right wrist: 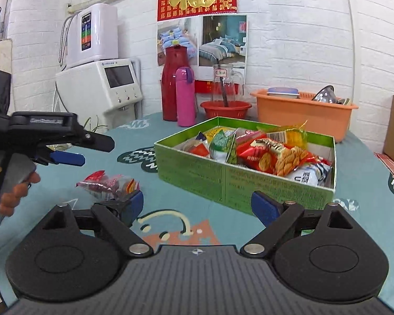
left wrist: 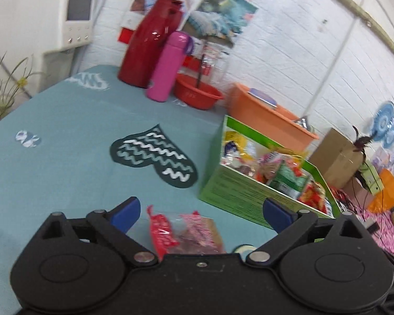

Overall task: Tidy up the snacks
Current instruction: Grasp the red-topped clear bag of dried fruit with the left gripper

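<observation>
We hold both claws spread wide with nothing between them: our left gripper (left wrist: pixel 201 214) hovers over a red snack packet (left wrist: pixel 182 232) lying on the teal tablecloth (left wrist: pixel 65 120). Our right gripper (right wrist: pixel 197 207) faces the green box (right wrist: pixel 239 181) full of snacks, just right of that packet.

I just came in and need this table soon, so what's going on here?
A person is sorting snacks into the green box with a hand-held gripper in each hand. The box already holds a pile of packets. One snack packet lies loose on the teal tablecloth. The left hand-held gripper is open with that packet lying between its fingers, not gripped. The right hand-held gripper is open and empty, in front of the box.
</observation>
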`<state>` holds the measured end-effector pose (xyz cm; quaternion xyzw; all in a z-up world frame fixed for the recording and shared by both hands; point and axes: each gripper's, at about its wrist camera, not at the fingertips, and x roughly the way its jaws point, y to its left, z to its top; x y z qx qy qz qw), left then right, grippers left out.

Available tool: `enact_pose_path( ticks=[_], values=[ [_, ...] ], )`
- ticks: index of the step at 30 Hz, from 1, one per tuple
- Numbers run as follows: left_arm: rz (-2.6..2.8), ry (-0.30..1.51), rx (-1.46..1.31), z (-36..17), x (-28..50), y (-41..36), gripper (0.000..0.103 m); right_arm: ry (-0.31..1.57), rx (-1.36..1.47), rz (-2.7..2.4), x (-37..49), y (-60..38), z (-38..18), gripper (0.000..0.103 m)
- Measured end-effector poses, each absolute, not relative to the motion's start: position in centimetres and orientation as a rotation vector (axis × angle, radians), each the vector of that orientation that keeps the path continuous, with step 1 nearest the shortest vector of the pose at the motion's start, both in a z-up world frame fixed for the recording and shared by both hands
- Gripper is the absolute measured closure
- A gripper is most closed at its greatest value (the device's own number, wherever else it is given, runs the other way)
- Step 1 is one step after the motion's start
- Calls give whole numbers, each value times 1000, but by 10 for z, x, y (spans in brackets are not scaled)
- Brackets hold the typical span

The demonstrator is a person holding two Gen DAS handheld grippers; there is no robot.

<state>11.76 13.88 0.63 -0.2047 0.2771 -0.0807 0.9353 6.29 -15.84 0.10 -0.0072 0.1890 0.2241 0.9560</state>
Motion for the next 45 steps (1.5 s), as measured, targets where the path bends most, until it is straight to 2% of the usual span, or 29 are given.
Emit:
enact_pose_path(
  ticks=[3, 4, 5, 6, 7, 8, 13, 15, 16, 17, 19, 20, 23, 34, 36, 37, 38, 40, 42, 45],
  values=[
    [-174, 614, -472, -7, 129, 147, 0, 390, 1, 452, 61, -159, 0, 0],
    [-185, 639, -473, -11, 132, 147, 5, 395, 7, 453, 61, -159, 0, 0],
    [-203, 664, -465, -16, 135, 144, 39, 397, 12, 458, 60, -160, 0, 0],
    [-228, 688, -450, -20, 136, 139, 59, 398, 16, 464, 59, -161, -1, 0],
    [-255, 715, -437, -24, 136, 134, 89, 400, 19, 470, 57, -162, -1, 0],
    [-290, 731, -439, -28, 136, 130, 85, 403, 22, 476, 56, -163, -2, 0],
    [-499, 785, -437, -35, 124, 90, 84, 436, 39, 499, 50, -170, -8, 0],
    [-551, 798, -432, -36, 118, 75, 80, 457, 47, 506, 47, -174, -12, 0],
    [-556, 799, -430, -36, 115, 70, 74, 471, 52, 508, 46, -175, -14, 0],
    [-552, 792, -431, -35, 112, 67, 56, 484, 59, 509, 46, -176, -17, 0],
    [-534, 763, -437, -30, 106, 69, 34, 506, 73, 516, 45, -176, -21, 0],
    [-524, 749, -442, -27, 104, 72, 28, 519, 78, 527, 45, -175, -23, 0],
    [-500, 724, -434, -17, 102, 77, 23, 548, 87, 560, 48, -169, -29, 0],
    [-499, 766, -410, -25, 116, 69, 26, 578, -7, 565, 59, -136, -40, 0],
    [-499, 781, -409, -29, 118, 66, 32, 616, -18, 565, 66, -133, -43, 0],
    [-505, 798, -407, -31, 119, 63, 42, 612, -20, 548, 67, -132, -42, 0],
    [-490, 809, -395, -33, 119, 61, 44, 609, -18, 544, 67, -133, -41, 21],
    [-488, 799, -400, -33, 116, 60, 47, 604, -8, 547, 67, -138, -41, 26],
    [-503, 782, -420, -28, 114, 61, 49, 589, 2, 542, 64, -144, -40, 37],
    [-519, 737, -419, -14, 110, 58, 50, 547, 22, 536, 60, -150, -30, 39]
  ],
)
